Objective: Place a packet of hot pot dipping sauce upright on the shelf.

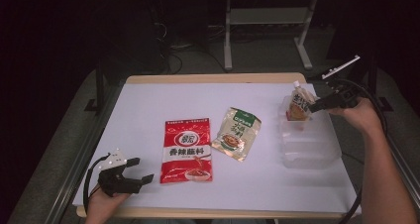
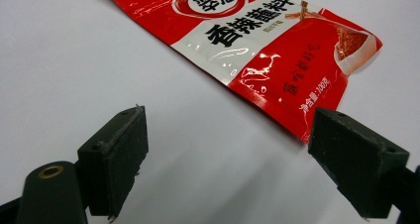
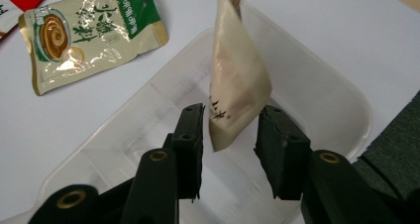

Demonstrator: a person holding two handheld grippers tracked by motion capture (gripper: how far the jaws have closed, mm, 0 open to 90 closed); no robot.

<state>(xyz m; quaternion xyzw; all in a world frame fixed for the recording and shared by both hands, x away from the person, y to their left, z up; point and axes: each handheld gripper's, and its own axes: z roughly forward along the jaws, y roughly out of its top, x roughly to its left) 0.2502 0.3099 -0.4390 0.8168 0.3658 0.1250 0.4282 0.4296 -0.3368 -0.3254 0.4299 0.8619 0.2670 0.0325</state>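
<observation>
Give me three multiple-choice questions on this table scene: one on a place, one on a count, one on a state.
1. Where is the spouted pouch? A on the floor; B over the clear container; C on a shelf.
2. How many packets lie flat on the table? A two; B four; C none.
3. The left hand-held gripper is: A open, empty; B shut on a packet; C shut, empty.
B: the pouch stands over the container. A: red packet and green-topped packet. A: jaws apart over bare table.
</observation>
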